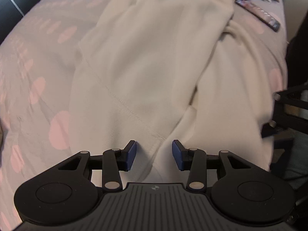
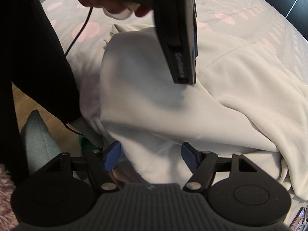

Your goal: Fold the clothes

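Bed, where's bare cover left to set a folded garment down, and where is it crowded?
Free: the pink-spotted cover left of the white garment, out to the bed's edge. A narrow strip lies between the garment and the phone. Crowded: the middle, under the garment, and the near edge, where the left gripper and right gripper hover with open jaws.

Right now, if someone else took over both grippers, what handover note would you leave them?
Left gripper: open, empty, above a seam of the cream garment.
Right gripper: open, garment edge between the jaws, not pinched.
Garment lies rumpled on the pink-spotted bedspread, one flap already over the body. A phone lies beyond it.
Left: grip, finish folding, smooth.
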A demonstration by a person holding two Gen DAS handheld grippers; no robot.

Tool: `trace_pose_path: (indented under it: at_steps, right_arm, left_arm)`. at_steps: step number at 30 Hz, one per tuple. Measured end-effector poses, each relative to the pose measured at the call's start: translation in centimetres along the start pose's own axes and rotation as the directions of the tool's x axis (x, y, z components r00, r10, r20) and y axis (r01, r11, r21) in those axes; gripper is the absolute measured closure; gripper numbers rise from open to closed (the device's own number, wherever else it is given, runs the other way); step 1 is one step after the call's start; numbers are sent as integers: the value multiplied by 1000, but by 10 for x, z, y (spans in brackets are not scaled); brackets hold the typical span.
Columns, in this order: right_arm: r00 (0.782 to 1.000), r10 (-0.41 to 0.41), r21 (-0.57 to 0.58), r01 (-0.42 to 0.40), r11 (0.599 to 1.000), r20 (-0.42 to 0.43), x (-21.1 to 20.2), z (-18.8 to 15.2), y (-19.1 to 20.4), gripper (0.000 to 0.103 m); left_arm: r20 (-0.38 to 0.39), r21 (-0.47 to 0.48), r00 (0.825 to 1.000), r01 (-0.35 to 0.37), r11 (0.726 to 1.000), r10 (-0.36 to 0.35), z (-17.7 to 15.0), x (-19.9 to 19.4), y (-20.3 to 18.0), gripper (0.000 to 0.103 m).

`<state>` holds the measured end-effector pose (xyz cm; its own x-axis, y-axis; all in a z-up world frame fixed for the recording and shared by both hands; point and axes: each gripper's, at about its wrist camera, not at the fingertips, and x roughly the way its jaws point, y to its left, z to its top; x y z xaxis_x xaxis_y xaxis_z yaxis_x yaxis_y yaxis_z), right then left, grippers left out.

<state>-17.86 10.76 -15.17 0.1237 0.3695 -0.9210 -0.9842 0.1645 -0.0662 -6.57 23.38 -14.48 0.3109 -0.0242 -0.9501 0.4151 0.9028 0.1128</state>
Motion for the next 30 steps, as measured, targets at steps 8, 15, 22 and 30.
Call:
trace_pose_path:
  at_steps: [8, 15, 22, 30]
  right_arm:
    - [999, 15, 0, -15, 1000, -46, 13, -2, -11, 73]
    - [998, -59, -32, 58, 998, -30, -15, -4, -28, 96]
    - [968, -248, 4, 248, 969, -40, -61, -21, -98, 98]
    - [889, -453, 60, 457, 887, -70, -110, -41, -184, 99]
  left_arm:
    - [-25, -78, 999, 44, 996, -46, 8, 13, 14, 83]
    - [3, -150, 999, 35, 988, -35, 1, -11, 27, 93]
    - [98, -270, 995, 41, 962, -14, 3, -57, 65, 94]
    - [183, -286, 978, 149, 946, -98, 38, -76, 64, 92]
